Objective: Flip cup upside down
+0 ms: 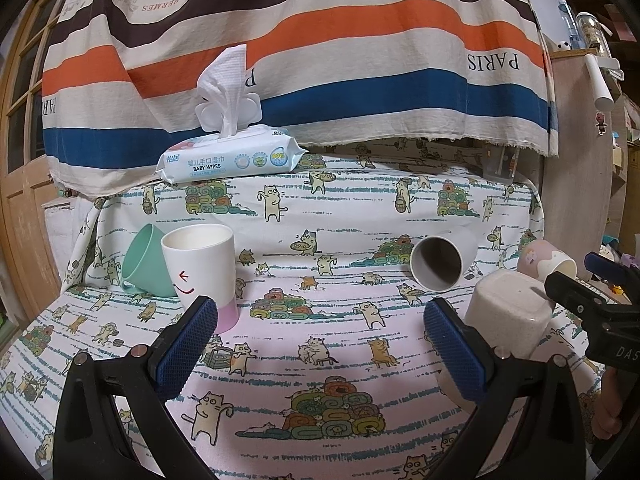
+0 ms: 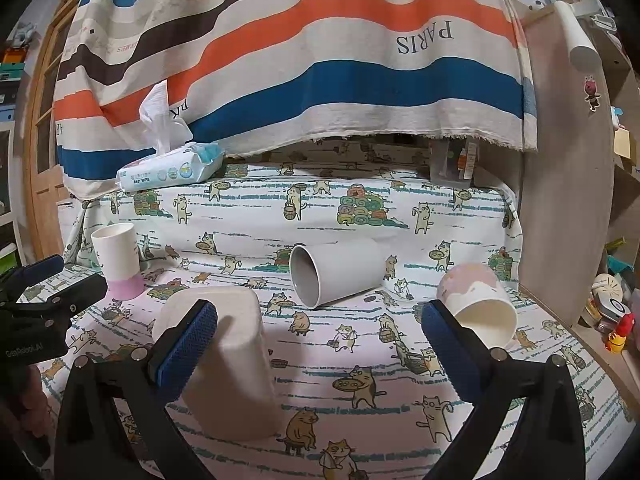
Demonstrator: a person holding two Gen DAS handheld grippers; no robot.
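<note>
Beige cup [image 2: 224, 360] already mouth-down; grey cup [image 2: 336, 276] and pink cup [image 2: 476, 304] lie sideways, face cup [image 1: 200, 272] upright. Both my grippers [image 1: 316, 344] [image 2: 320, 344] spread, holding nothing

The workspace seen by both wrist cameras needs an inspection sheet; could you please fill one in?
Surface: cat-print cloth covering the table.
Job's things: speckled cup upside down; white-and-pink cup upright; green cup tilted behind it; grey cup and pink-and-cream cup on their sides.
Clutter: baby wipes pack, lid open, one wipe sticking up.
Grippers: left gripper and right gripper both open, holding nothing.
Cables: nothing seen.
Surroundings: striped curtain; wooden door at left; cluttered shelves at right.
</note>
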